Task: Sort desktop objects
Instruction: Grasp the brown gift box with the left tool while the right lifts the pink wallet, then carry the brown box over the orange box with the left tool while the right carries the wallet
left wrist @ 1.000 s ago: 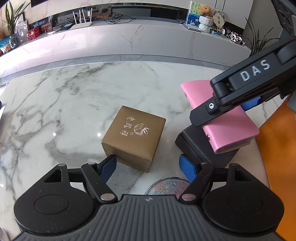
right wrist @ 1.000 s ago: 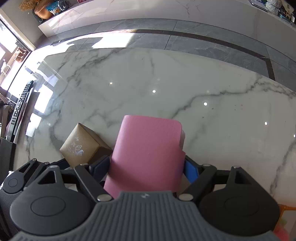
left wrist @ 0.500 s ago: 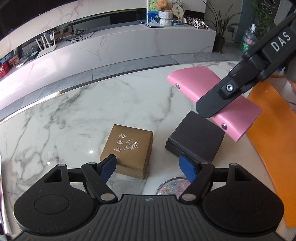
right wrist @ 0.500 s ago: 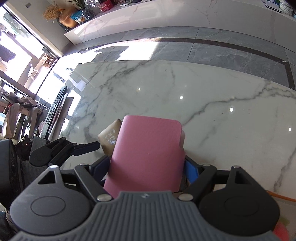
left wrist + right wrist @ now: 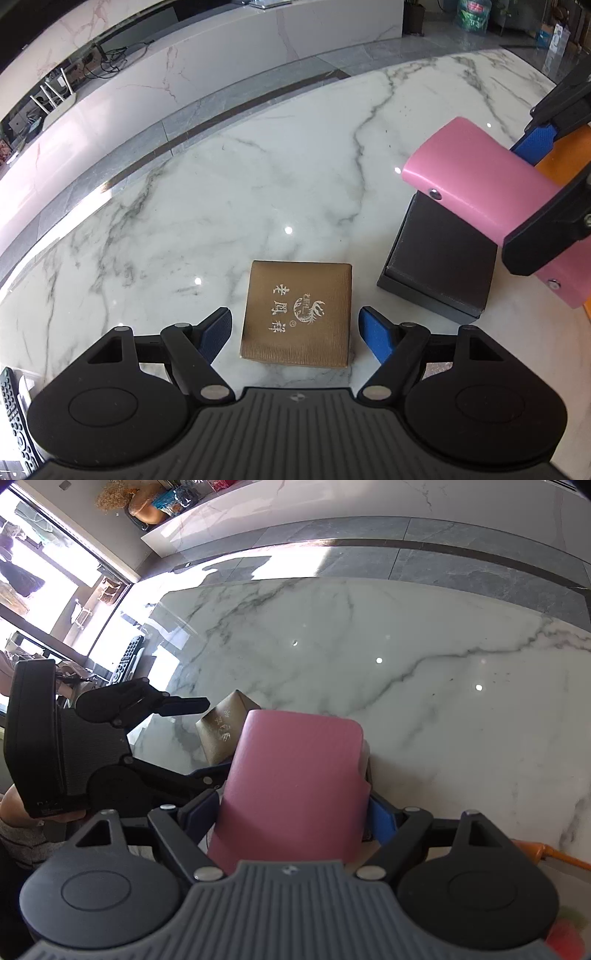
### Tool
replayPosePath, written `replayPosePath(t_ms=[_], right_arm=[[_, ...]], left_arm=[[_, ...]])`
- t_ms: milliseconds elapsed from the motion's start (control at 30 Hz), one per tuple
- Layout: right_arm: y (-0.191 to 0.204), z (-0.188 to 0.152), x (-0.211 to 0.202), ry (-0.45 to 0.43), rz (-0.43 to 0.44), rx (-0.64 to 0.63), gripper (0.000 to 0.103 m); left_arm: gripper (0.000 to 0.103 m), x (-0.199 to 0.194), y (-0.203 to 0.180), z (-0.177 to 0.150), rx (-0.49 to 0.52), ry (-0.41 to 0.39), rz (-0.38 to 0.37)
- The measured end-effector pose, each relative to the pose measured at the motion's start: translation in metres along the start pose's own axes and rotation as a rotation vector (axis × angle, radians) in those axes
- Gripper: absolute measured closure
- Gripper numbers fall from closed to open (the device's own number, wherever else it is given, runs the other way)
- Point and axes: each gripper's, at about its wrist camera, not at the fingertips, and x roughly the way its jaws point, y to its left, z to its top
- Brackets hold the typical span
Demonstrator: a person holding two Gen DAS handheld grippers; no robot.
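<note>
marble table (image 5: pixel 258 177) with the objects to be sorted, seen from both of your wrist cameras. your left gripper (image 5: pixel 295 328) points steeply down with its jaws spread wide; the gold-brown gift box (image 5: pixel 297 314) with printed characters on its lid lies flat on the table between the blue pads (image 5: pixel 218 328), which stand clear of its sides, so nothing is gripped. to the right of that box, apart from it, a black box (image 5: pixel 439 254) rests on the marble. your right gripper (image 5: pixel 291 812) is clamped on the pink case (image 5: pixel 295 786): in the right wrist view its blue pads (image 5: pixel 380 819) press on both long sides of the case, which juts forward from the jaws. in the left wrist view the same pink case (image 5: pixel 491 199) is held above the far right part of the black box, tilted, with two metal studs showing on its near edge; whether it touches the black box cannot be told. an orange surface (image 5: pixel 569 155) lies at the right edge of the table behind the case. a remote control (image 5: pixel 127 659) lies near the table's far left corner in the right wrist view, beyond your left gripper (image 5: pixel 177 705).
</note>
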Motion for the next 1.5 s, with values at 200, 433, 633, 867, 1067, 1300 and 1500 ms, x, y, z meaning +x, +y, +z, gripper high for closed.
replayPosePath(t_ms=[200,433,633,867,1067,1300,1500], right_arm=[[0.001,0.002,-0.009,-0.017,-0.023,-0.027,0.019],[-0.007,-0.001,-0.019,-0.018,-0.019,-0.006,0.019],[-0.005,-0.003,-0.026,-0.021,-0.019,-0.016,0.019],[-0.017,-0.017,-0.091,-0.162,-0.024,-0.018,0.019],[-0.056,-0.054,-0.166,-0.258,-0.038,0.020,0.019],[-0.111,-0.098,-0.204,-0.228,-0.116,0.065,0.019],[-0.147,-0.113,-0.205,-0.179,-0.143,0.115,0.019]], left_arm=[[0.030,0.010,0.002,0.004,-0.012,-0.001,-0.029],[0.032,0.009,-0.002,0.003,-0.040,-0.048,0.012],[0.032,-0.006,-0.009,0.005,-0.068,-0.112,0.093],[0.032,-0.084,-0.030,0.019,-0.144,-0.291,0.140],[0.032,-0.143,-0.079,0.042,-0.193,-0.339,0.077],[0.032,-0.140,-0.151,0.076,-0.280,-0.257,-0.028],[0.032,-0.114,-0.193,0.093,-0.335,-0.228,-0.105]])
